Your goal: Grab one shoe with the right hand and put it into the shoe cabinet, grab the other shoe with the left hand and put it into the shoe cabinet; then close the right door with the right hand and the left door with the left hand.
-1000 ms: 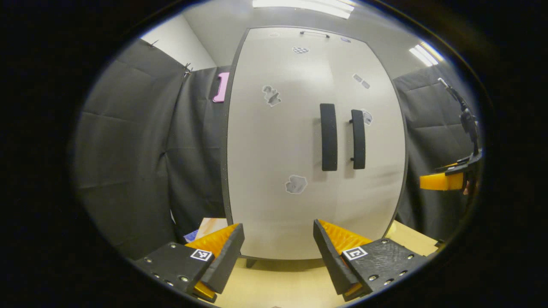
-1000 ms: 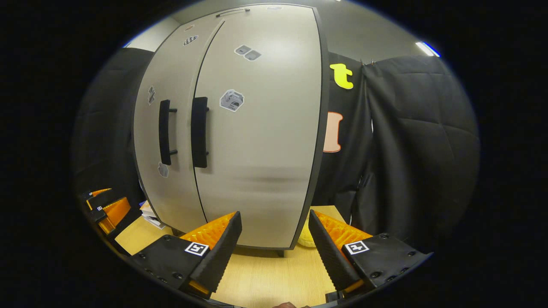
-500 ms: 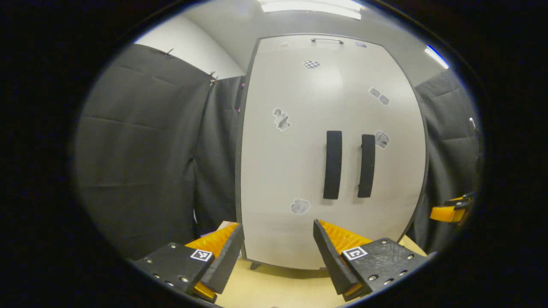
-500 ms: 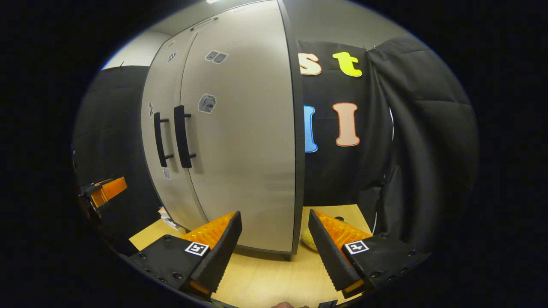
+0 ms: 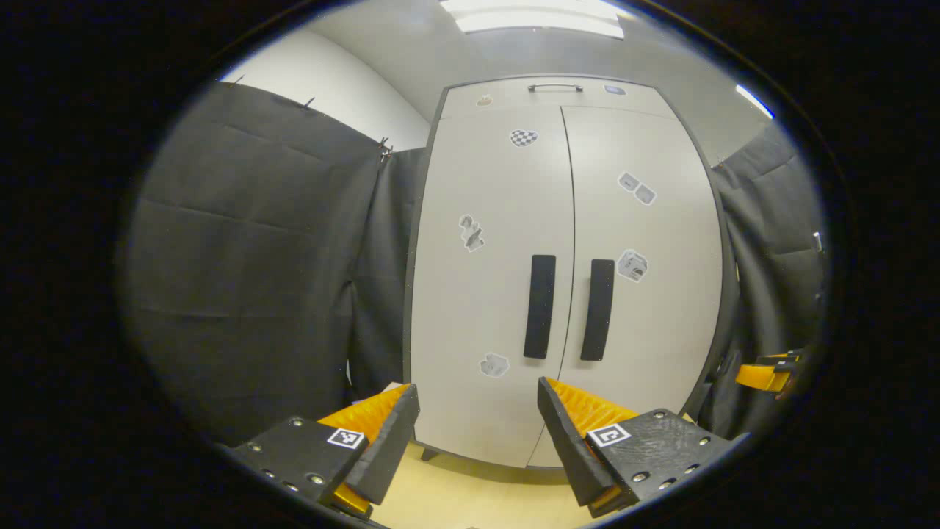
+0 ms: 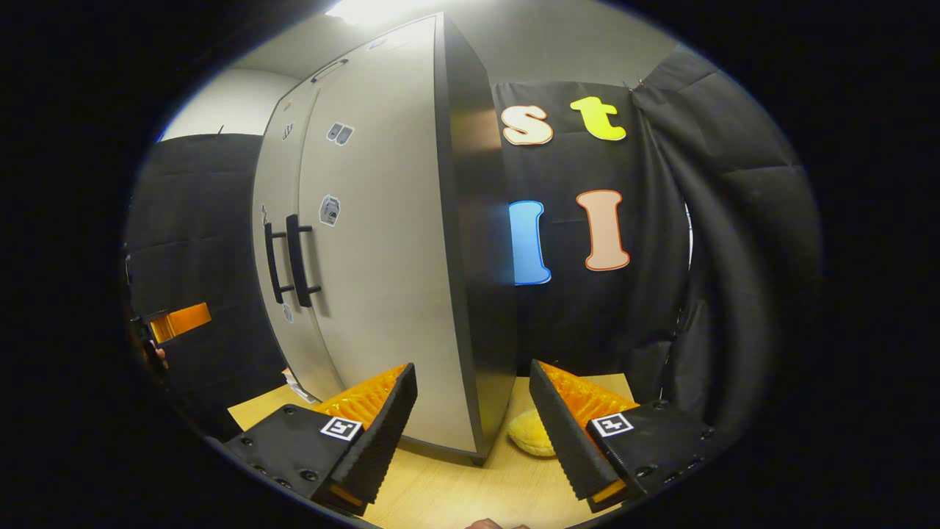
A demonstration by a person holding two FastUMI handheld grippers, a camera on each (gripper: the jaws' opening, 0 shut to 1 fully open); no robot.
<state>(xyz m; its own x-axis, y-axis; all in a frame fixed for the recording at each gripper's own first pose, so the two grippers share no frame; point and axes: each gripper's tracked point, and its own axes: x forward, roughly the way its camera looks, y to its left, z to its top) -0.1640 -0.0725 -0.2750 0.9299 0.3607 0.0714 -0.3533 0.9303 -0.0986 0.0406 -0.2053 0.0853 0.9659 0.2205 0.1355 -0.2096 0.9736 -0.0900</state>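
Shoe cabinet (image 5: 565, 279) doors shut; stickers (image 5: 631, 264) unreadable.

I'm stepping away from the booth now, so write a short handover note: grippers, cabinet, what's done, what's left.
Left gripper: jaws open, holding nothing, facing the shoe cabinet.
Right gripper: jaws open, holding nothing, off the cabinet's right front corner.
Left door and right door both look shut, handles side by side. No shoes in sight, presumably inside.
A yellow object lies on the table by the cabinet.
Left: seemingly nothing; check that the doors sit flush.
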